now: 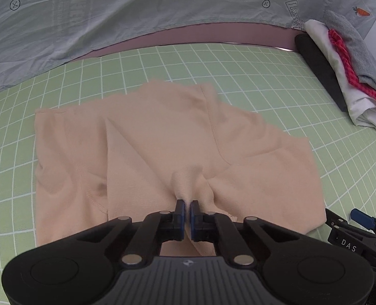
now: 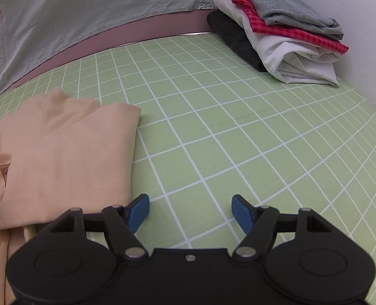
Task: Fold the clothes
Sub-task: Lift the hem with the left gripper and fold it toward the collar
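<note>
Peach top (image 1: 162,137): lies at the centre of the left wrist view on the green checked sheet (image 1: 264,81), partly folded, with one panel laid over the body and a stitched seam running down its right half. In the right wrist view the same garment occupies the left side of the frame.

Left gripper (image 1: 187,207): jaws pressed together on a small ridge of the peach fabric near the garment's lower middle; the cloth puckers upward at the pinch.

Right gripper (image 2: 190,212): jaws spread wide over bare sheet at lower centre, just right of the garment's edge, holding nothing.

Handling, as judged: the fabric looks thin, light and limp, a soft knit that drapes and creases readily. It will not hold a shape unsupported, so a single pinch will drag a tent of cloth. Hems, seams and corners appear the soundest holds, ideally two at once.

Containers: none visible. A stack of folded clothes (image 2: 289,33), grey over red check over white, beside a dark item, sits at the upper right. A pale carrot-print cloth (image 1: 111,12) spans the upper frame.
</note>
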A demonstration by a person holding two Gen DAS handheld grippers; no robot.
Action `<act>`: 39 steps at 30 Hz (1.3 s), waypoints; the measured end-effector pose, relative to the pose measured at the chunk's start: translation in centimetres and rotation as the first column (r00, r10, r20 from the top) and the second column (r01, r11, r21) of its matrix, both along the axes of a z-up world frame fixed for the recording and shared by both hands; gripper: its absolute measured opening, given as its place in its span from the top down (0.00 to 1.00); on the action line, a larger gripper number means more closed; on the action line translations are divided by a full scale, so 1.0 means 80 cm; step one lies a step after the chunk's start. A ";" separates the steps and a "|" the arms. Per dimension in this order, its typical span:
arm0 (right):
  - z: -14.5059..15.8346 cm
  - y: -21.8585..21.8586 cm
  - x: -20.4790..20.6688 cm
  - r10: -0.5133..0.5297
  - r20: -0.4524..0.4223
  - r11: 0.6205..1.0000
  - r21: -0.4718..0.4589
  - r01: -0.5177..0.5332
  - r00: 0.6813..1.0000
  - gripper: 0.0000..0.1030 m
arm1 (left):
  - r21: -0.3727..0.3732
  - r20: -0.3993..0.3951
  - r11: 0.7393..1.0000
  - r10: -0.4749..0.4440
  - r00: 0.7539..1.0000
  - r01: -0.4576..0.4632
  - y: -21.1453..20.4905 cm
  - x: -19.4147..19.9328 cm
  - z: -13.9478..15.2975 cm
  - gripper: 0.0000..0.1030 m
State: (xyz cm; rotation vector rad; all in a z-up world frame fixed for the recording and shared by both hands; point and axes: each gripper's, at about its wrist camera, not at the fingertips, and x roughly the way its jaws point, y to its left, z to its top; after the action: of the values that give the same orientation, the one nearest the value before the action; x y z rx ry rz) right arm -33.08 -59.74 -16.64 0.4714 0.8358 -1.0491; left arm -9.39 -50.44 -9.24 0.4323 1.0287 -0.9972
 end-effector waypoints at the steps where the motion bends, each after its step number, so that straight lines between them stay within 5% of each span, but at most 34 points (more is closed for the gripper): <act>1: 0.000 0.000 0.001 0.003 -0.003 1.000 -0.002 -0.003 1.000 0.30 | -0.011 0.007 1.000 -0.002 1.000 0.002 0.002 0.000 0.004 0.96; 6: 0.001 0.003 0.006 0.020 -0.017 1.000 -0.010 -0.020 1.000 0.30 | -0.100 0.016 0.993 0.066 0.998 -0.064 0.030 0.022 0.039 0.96; 11: 0.003 0.011 0.012 0.051 -0.031 0.999 -0.017 -0.051 0.998 0.30 | -0.170 0.049 0.952 0.266 0.963 -0.254 0.088 0.078 0.083 0.96; 14: 0.004 0.016 0.017 0.074 -0.039 0.997 -0.021 -0.074 0.997 0.30 | -0.200 0.071 0.902 0.404 0.912 -0.384 0.127 0.125 0.107 0.96; 18: 0.004 0.021 0.024 0.106 -0.052 0.994 -0.025 -0.107 0.993 0.30 | -0.194 0.150 0.823 0.563 0.813 -0.534 0.180 0.170 0.102 0.96; 24: 0.006 0.030 0.035 0.149 -0.071 0.988 -0.032 -0.152 0.986 0.30 | -0.094 0.128 0.690 0.723 0.678 -0.718 0.241 0.212 0.047 0.94; 26: 0.007 0.032 0.038 0.159 -0.075 0.986 -0.036 -0.162 0.984 0.30 | -0.077 0.117 0.700 0.714 0.691 -0.710 0.246 0.194 0.045 0.92; 28: 0.009 0.034 0.040 0.169 -0.077 0.984 -0.043 -0.172 0.983 0.30 | -0.061 0.105 0.710 0.704 0.702 -0.702 0.251 0.176 0.043 0.79; 30: 0.012 0.037 0.042 0.180 -0.071 0.982 -0.049 -0.183 0.981 0.30 | -0.045 0.093 0.719 0.694 0.714 -0.693 0.256 0.158 0.042 0.50; 31: 0.014 0.039 0.042 0.186 -0.065 0.980 -0.053 -0.189 0.980 0.30 | -0.037 0.087 0.724 0.689 0.719 -0.689 0.259 0.149 0.041 0.47; 39: 0.033 0.090 0.041 0.292 0.005 0.956 -0.026 -0.292 0.956 0.30 | 0.021 0.028 0.779 0.627 0.779 -0.627 0.275 0.070 0.036 0.40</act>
State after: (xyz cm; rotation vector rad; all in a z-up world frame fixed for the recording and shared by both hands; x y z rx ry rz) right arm -29.81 -52.56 -14.00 0.3184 0.8542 -0.7822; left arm -3.75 -28.47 -6.36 0.0944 1.0680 -0.3701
